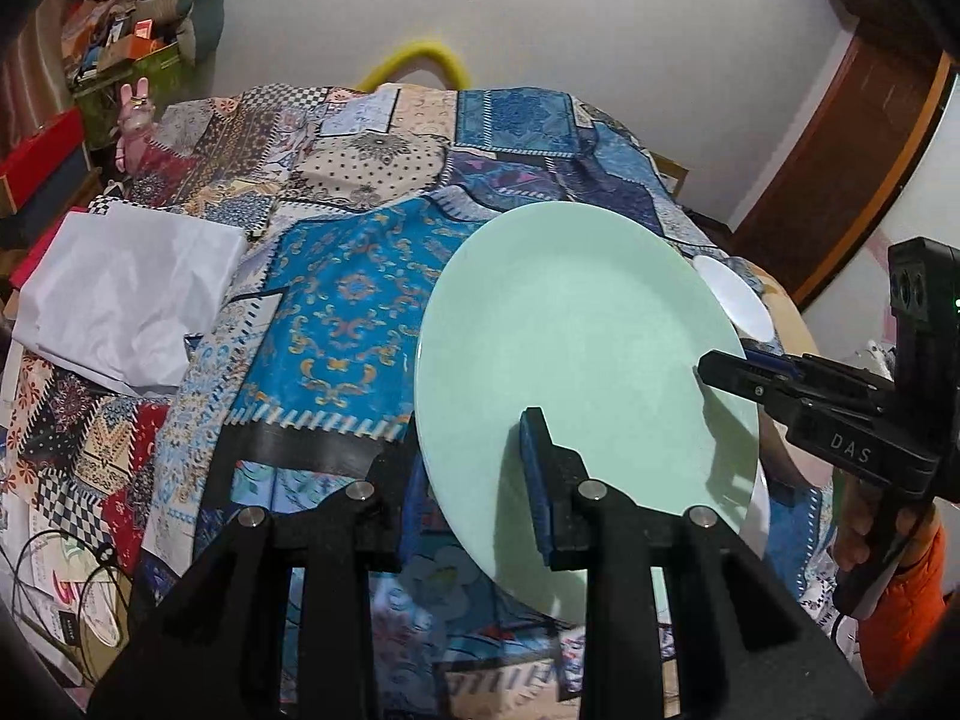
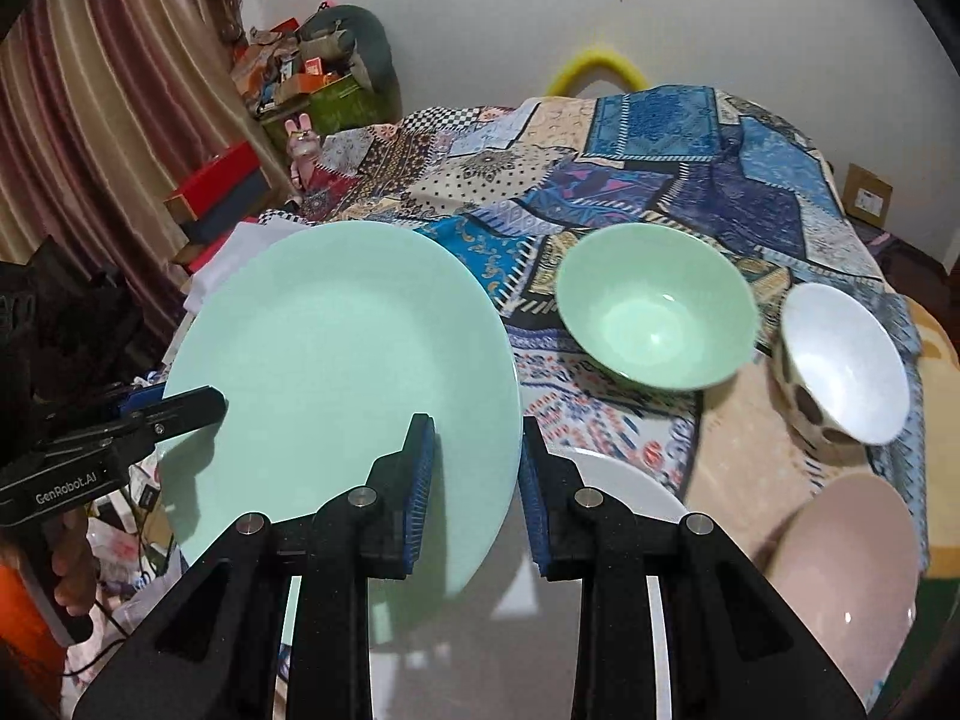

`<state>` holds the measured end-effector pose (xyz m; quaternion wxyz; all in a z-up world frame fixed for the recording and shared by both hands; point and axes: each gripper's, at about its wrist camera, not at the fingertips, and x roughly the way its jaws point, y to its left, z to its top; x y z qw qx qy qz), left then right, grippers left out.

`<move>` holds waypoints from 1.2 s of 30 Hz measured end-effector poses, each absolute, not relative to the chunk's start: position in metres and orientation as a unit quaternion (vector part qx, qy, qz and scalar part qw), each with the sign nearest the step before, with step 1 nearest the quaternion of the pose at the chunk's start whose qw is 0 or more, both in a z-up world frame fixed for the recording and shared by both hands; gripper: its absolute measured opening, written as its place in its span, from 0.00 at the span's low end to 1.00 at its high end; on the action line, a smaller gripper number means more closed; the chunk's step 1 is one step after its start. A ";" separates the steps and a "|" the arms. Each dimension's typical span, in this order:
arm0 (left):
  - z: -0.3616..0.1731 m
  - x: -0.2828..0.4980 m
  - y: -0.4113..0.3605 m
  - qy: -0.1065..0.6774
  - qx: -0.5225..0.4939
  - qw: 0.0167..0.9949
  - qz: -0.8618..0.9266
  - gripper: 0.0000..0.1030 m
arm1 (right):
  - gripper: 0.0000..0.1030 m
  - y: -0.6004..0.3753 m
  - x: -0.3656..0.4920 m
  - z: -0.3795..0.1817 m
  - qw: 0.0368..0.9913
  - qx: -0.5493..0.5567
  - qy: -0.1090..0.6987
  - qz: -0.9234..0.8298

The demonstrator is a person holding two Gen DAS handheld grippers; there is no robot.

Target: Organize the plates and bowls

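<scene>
A mint green plate (image 1: 576,348) is held tilted above the patchwork tablecloth, gripped on opposite rims. My left gripper (image 1: 468,468) is shut on its near rim, one finger over it, one under. My right gripper (image 2: 474,468) straddles the plate's (image 2: 336,372) other rim, its jaws still set apart. Each gripper shows in the other's view: the right one (image 1: 726,372), the left one (image 2: 198,405). A white plate (image 2: 624,480) lies beneath. A green bowl (image 2: 654,306), a white spotted bowl (image 2: 840,366) and a pink bowl (image 2: 840,564) stand to the right.
The tablecloth (image 1: 336,312) covers a round table. White folded cloth (image 1: 126,294) lies at its left edge. Boxes and clutter (image 2: 222,192) stand by the curtain. A wooden door (image 1: 840,138) is at the right.
</scene>
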<state>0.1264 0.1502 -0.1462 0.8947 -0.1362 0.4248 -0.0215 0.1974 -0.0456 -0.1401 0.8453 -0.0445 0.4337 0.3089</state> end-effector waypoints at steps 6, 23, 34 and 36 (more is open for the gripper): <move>-0.147 0.121 0.124 0.427 -0.133 0.894 -0.035 0.27 | 0.24 -0.074 0.190 -0.141 0.851 -0.026 0.435 0.295; -0.174 0.125 0.073 0.461 -0.124 0.876 -0.070 0.27 | 0.24 -0.123 0.170 -0.168 0.853 -0.006 0.459 0.250; -0.200 0.138 0.071 0.484 -0.134 0.862 -0.073 0.27 | 0.24 -0.132 0.168 -0.189 0.842 0.012 0.482 0.242; -0.203 0.140 0.070 0.486 -0.133 0.861 -0.073 0.27 | 0.24 -0.132 0.168 -0.192 0.841 0.012 0.485 0.240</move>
